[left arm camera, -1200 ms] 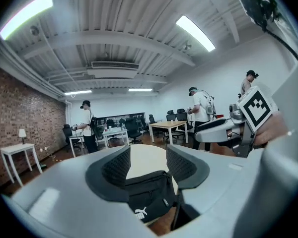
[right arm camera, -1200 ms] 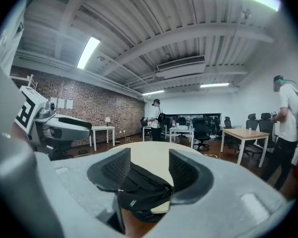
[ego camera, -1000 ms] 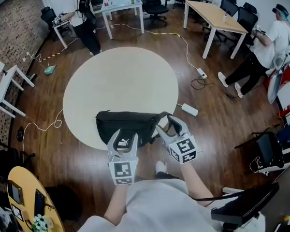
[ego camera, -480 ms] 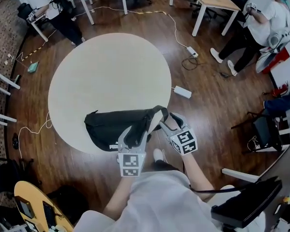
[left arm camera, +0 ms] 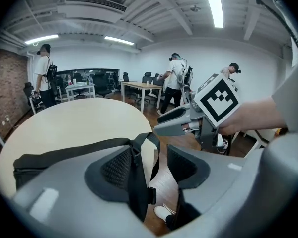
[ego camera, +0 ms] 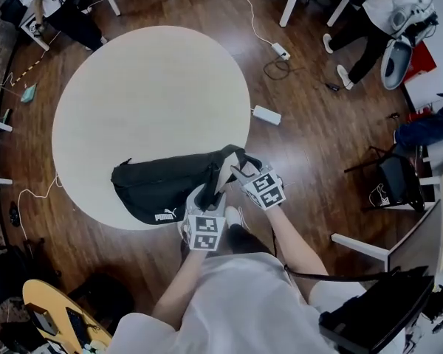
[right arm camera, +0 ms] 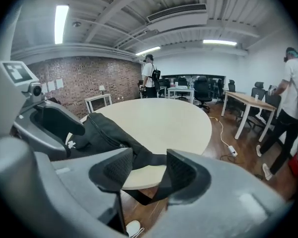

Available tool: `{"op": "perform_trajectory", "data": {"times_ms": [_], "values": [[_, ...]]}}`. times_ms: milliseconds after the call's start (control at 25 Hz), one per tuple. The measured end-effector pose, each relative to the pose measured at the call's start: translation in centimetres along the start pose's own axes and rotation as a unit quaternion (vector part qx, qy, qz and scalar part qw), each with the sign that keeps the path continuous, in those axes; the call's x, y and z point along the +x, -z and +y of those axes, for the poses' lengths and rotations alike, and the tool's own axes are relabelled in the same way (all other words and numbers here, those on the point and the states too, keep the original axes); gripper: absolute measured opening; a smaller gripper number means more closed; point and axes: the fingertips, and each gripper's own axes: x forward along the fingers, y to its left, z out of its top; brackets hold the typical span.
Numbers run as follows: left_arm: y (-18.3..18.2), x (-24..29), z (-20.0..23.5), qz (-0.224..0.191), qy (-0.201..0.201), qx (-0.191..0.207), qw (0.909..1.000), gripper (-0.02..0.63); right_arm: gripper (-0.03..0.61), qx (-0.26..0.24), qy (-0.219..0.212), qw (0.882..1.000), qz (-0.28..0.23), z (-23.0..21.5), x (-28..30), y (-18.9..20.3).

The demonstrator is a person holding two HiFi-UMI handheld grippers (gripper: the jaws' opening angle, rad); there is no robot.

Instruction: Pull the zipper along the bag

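The left hand-held gripper (left arm camera: 149,157) gapes with the bag (left arm camera: 54,155) strap (left arm camera: 137,187) between its jaws; the right hand-held gripper (right arm camera: 150,163), jaws just narrowing, loosely straddles the strap too.

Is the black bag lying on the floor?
No, the black bag rests on the round table, close to the table's near edge.

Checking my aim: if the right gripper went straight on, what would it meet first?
Likely the bag's strap, now between the right gripper's jaws, which have just been closing; table edge behind.
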Motion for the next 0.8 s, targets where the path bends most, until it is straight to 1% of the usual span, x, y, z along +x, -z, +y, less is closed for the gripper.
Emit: {"op": "perform_trajectory", "data": {"times_ms": [80,240,400,480,600,640,680,800], "values": [[0.4,1.5,0.2,0.009,-0.003,0.003,0.9999,0.256,0.204,-0.006,-0.004,1.000,0.008,-0.8,1.7,0.1],[1.4,3.8,0.4,0.034,-0.007,0.003,0.9994,0.261,0.202,-0.031,-0.038,0.998,0.029,-0.3,5.0,0.7],[2.2,6.0,1.4,0.061,-0.026,-0.022,0.9975,0.261,0.201,-0.051,-0.053,0.996,0.046,-0.5,7.9,1.0],[2.5,6.6,2.0,0.071,-0.033,-0.028,0.9965,0.261,0.176,-0.058,-0.062,0.995,0.055,-0.2,8.9,1.2],[2.9,7.6,2.6,0.087,-0.040,-0.030,0.9950,0.259,0.149,-0.066,-0.085,0.991,0.085,0.6,10.1,2.4],[2.9,8.0,2.7,0.092,-0.041,-0.034,0.9943,0.246,0.134,-0.062,-0.094,0.989,0.093,0.9,10.3,2.7],[3.0,8.4,2.7,0.098,-0.043,-0.037,0.9936,0.234,0.107,-0.055,-0.102,0.988,0.098,1.1,10.5,3.0],[3.8,9.5,2.9,0.123,-0.056,-0.029,0.9904,0.195,0.100,-0.039,-0.107,0.988,0.100,1.0,10.8,3.2]]}}
